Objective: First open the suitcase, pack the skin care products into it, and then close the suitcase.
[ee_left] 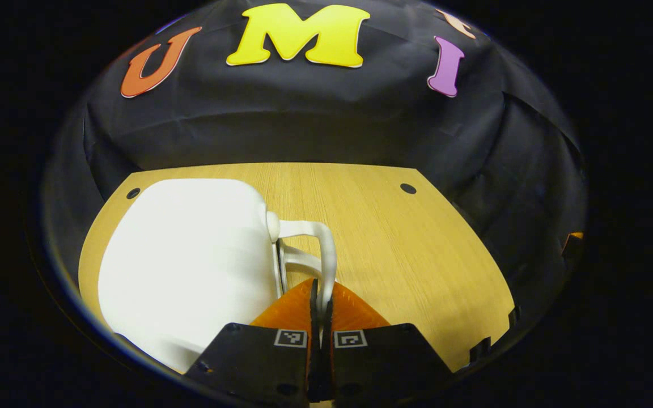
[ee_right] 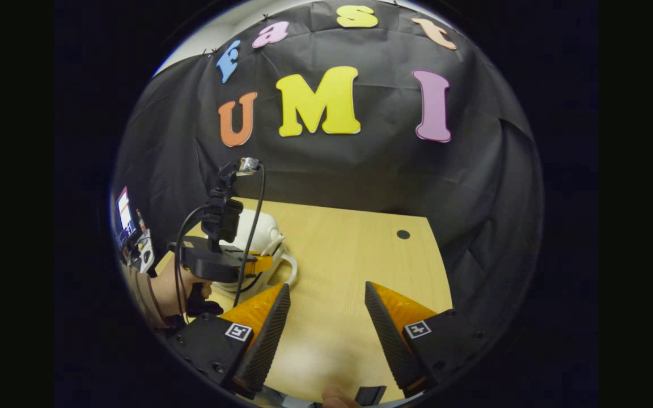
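The white hard-shell suitcase point(ee_left: 190, 266) lies flat and closed on the wooden bench point(ee_left: 406, 249), toward its far left corner, with its white handle point(ee_left: 318, 249) projecting from the side that faces the bench's middle. The left gripper point(ee_left: 321, 309) is clenched on the near leg of that handle, its fingers meeting with almost no gap around the thin bar. In the right gripper view the same gripper point(ee_right: 261, 264) appears at the suitcase point(ee_right: 258, 226), carried by a hand point(ee_right: 176, 289) at the bench's left edge. The right gripper point(ee_right: 326, 317) hangs released above bare wood near the front edge, jaws spread wide and holding nothing.

Judged risks: the grip sits on a narrow, smooth bar, so a pull could let the handle slide through the fingers. A pull on the handle would likely drag or tip the whole light case across the bench rather than lift the lid, since nothing steadies the shell. A drag toward the left edge could carry the case off the bench. Whether a latch or zip holds the lid cannot be told; if one does, forcing it could strain the handle. The skin care products lie outside both views.
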